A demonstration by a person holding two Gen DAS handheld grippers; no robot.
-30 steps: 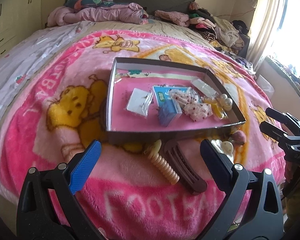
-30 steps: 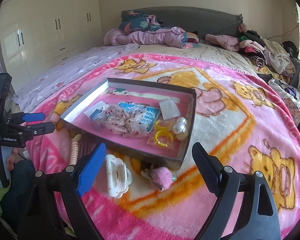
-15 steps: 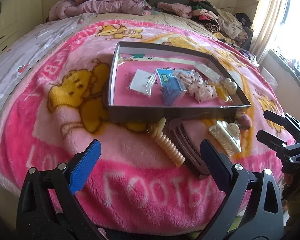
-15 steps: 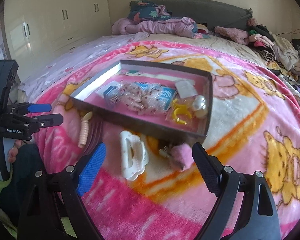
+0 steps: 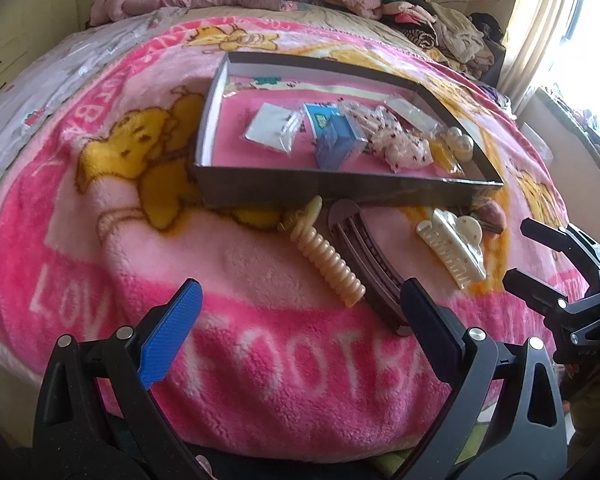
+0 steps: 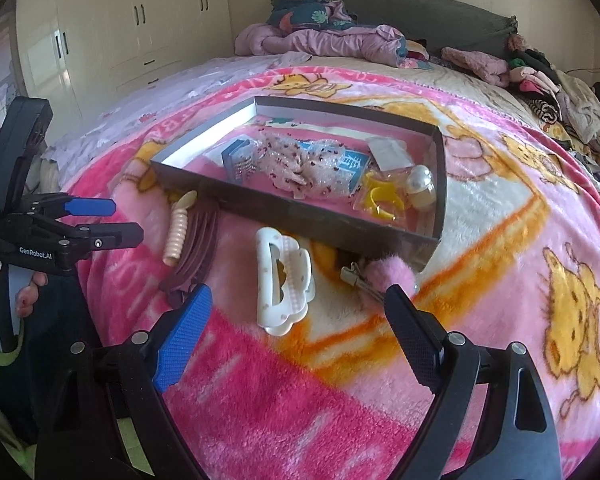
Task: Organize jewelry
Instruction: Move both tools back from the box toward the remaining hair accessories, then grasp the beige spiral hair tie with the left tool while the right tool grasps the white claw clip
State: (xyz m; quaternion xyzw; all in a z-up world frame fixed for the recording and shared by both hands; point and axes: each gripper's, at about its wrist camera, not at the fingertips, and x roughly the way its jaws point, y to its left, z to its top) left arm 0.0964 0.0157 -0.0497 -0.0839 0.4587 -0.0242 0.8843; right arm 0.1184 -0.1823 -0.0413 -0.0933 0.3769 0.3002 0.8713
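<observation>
Bedding covered the whole scene: a pink cartoon blanket [image 5: 228,280] spread over a bed, with heaped clothes at the far end.

From the left wrist camera, the left gripper [image 5: 296,322] hung wide apart and empty above the blanket's near edge. A shallow grey box [image 5: 340,190] sat mid-blanket, already holding small packets, a blue carton [image 5: 338,146] and pearl pieces. Outside it, touching its front wall, lay a cream spiral clip [image 5: 326,258] and, just beside that, a brown comb clip [image 5: 370,268]. A white claw clip [image 5: 454,250] rested farther right.

From the right wrist camera, the right gripper [image 6: 298,334] was also spread wide, holding nothing, its fingers framing the white claw clip [image 6: 282,280]. A pink pom-pom clip [image 6: 388,278] lay against the box's near corner.

Judging by this, the sorting was partly done: four loose pieces remained outside the box, and the claw clip looked the likeliest next pick.
</observation>
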